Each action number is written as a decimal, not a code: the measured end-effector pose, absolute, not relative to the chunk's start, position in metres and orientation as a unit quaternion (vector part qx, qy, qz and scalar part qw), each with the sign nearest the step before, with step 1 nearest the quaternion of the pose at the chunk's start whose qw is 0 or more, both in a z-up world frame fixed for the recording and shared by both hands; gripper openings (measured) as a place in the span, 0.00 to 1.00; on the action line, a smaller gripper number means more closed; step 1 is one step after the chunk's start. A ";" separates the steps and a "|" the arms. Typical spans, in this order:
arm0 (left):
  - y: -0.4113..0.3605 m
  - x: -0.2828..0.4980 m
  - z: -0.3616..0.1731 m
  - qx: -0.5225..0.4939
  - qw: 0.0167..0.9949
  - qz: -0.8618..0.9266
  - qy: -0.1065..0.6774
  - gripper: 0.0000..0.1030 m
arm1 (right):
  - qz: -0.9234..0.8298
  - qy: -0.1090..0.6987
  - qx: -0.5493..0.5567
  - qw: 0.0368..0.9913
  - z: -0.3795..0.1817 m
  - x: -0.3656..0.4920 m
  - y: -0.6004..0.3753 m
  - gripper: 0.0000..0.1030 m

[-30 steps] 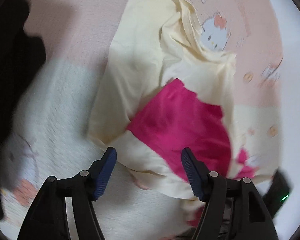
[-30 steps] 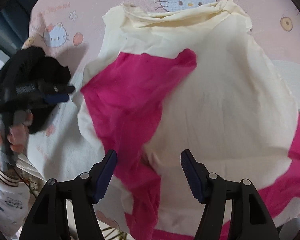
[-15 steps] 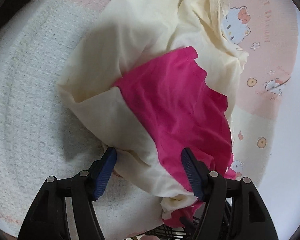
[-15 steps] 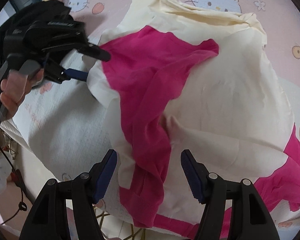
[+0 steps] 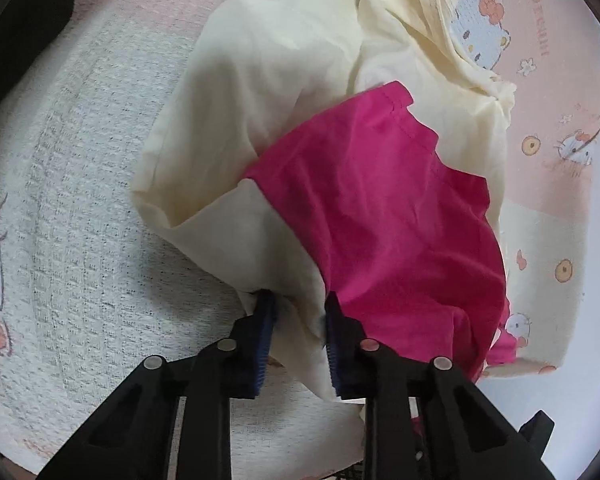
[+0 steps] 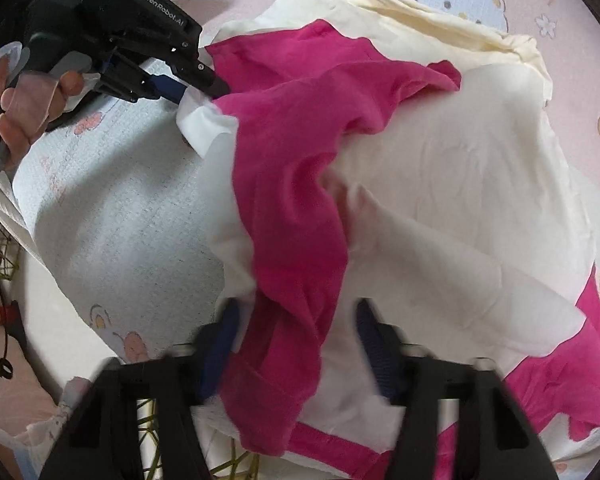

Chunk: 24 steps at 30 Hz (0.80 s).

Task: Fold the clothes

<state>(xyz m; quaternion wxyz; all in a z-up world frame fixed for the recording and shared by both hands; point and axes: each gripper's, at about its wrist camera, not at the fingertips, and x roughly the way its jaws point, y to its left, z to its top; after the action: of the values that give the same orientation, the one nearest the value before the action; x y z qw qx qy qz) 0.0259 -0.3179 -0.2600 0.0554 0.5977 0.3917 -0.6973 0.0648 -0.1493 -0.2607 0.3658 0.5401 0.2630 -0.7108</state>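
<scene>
We're looking at a home, prob. a bedroom: a soft pink-and-white woven blanket with cartoon cat prints (image 5: 80, 240) covers the surface, w/ a crumpled cream-and-magenta cotton garment (image 6: 440, 184) lying on it. Domestic bedding, no workshop or lab gear.

Black tool (image 5: 296, 308) arms, blue ribbed pads, silver screws, white "GenRobot.AI" lettering

A cartoon-cat blanket (image 5: 80, 208) carries a crumpled cream-and-pink garment (image 5: 284, 92) lying on it.
</scene>
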 end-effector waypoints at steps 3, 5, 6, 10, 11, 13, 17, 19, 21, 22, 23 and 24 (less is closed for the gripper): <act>-0.316 0.028 -0.257 0.596 0.061 -0.703 0.383 0.15 | -0.702 0.291 0.531 0.376 -0.260 0.070 -0.152 0.11; -0.315 0.030 -0.252 0.593 0.067 -0.708 0.377 0.13 | -0.691 0.280 0.534 0.399 -0.255 0.074 -0.151 0.10; -0.314 0.031 -0.250 0.592 0.070 -0.711 0.374 0.13 | -0.684 0.269 0.539 0.412 -0.253 0.075 -0.151 0.09; -0.316 0.032 -0.238 0.589 0.078 -0.723 0.352 0.10 | -0.641 0.208 0.569 0.471 -0.243 0.080 -0.150 0.08; -0.319 0.034 -0.235 0.589 0.079 -0.726 0.345 0.10 | -0.628 0.190 0.579 0.484 -0.242 0.081 -0.151 0.08; -0.321 0.036 -0.232 0.588 0.086 -0.728 0.341 0.10 | -0.607 0.162 0.590 0.508 -0.241 0.081 -0.150 0.09; -0.336 0.043 -0.232 0.587 0.091 -0.726 0.347 0.10 | -0.585 0.155 0.584 0.540 -0.240 0.086 -0.148 0.09; -0.339 0.046 -0.231 0.588 0.093 -0.725 0.345 0.10 | -0.575 0.164 0.584 0.549 -0.241 0.087 -0.146 0.09; -0.346 0.052 -0.231 0.588 0.119 -0.734 0.319 0.08 | -0.564 0.167 0.588 0.554 -0.245 0.087 -0.144 0.08; -0.351 0.056 -0.232 0.587 0.139 -0.741 0.296 0.05 | -0.561 0.169 0.591 0.555 -0.246 0.088 -0.143 0.09; -0.354 0.058 -0.227 0.584 0.176 -0.750 0.256 0.05 | -0.557 0.172 0.594 0.555 -0.247 0.090 -0.143 0.09; -0.360 0.060 -0.225 0.578 0.171 -0.751 0.267 0.05 | -0.553 0.175 0.595 0.556 -0.249 0.091 -0.142 0.09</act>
<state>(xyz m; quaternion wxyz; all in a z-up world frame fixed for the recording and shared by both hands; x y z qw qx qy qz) 0.0601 -0.3599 -0.2255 0.1714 0.5785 0.2669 -0.7515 0.0913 -0.1419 -0.2489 0.5559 0.5952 0.1754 -0.5532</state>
